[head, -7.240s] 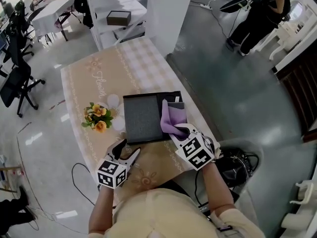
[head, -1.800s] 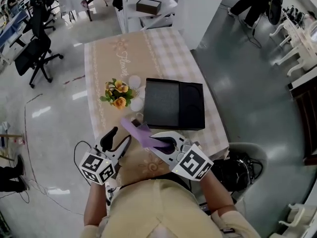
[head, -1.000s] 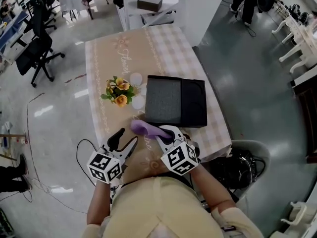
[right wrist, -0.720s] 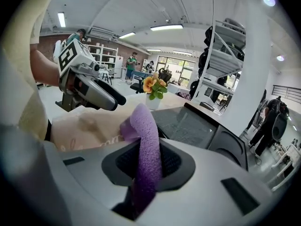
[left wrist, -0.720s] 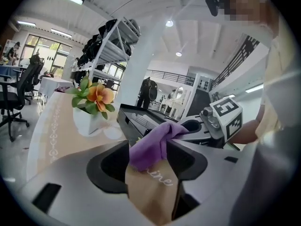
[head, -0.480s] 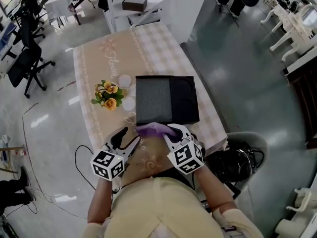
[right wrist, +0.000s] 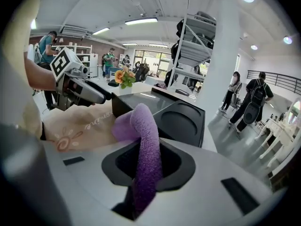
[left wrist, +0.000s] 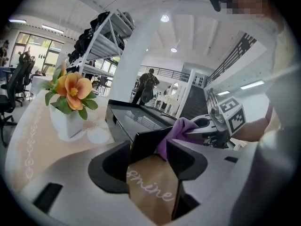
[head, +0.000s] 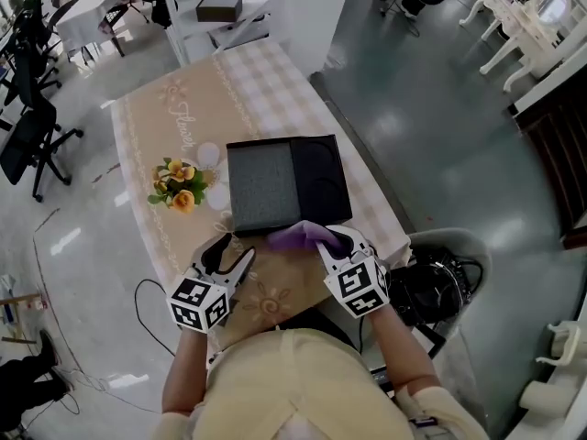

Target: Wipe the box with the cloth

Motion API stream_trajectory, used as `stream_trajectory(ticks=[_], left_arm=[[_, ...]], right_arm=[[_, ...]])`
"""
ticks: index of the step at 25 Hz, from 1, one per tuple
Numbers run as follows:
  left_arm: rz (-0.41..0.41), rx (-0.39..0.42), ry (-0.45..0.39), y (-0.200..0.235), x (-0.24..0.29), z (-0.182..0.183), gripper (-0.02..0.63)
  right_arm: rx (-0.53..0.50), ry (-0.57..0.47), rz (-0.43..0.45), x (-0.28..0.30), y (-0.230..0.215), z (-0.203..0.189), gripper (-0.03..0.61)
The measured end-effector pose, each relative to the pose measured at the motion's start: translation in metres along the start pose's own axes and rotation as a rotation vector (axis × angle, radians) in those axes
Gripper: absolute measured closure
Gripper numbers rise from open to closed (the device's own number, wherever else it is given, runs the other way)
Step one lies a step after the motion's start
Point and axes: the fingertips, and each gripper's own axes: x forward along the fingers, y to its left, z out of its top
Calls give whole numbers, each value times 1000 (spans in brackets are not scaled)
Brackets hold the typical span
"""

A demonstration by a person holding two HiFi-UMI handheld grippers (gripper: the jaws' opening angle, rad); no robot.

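The flat black box, a grey textured panel beside a round recess, lies on the beige table; my right tongs pinch the fuzzy purple cloth at its near edge; my left tongs stand spread, empty; flowers just beside the box.

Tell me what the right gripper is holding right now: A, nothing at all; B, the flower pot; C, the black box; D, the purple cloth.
D: the right gripper is shut on the purple cloth, which sticks up from between its jaws just short of the black box.
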Motion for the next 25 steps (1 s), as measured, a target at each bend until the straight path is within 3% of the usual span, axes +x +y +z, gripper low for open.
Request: stream_trajectory(ticks=[18, 22, 25], left_arm=[[18, -27, -4, 2, 10, -1, 364], [23, -26, -4, 2, 10, -2, 364], [25, -23, -4, 2, 10, -1, 364]], right_arm=[[65, 58, -162, -30, -62, -34, 502], [38, 78, -142, -40, -62, -30, 502], [-4, 71, -58, -57, -60, -16, 502]])
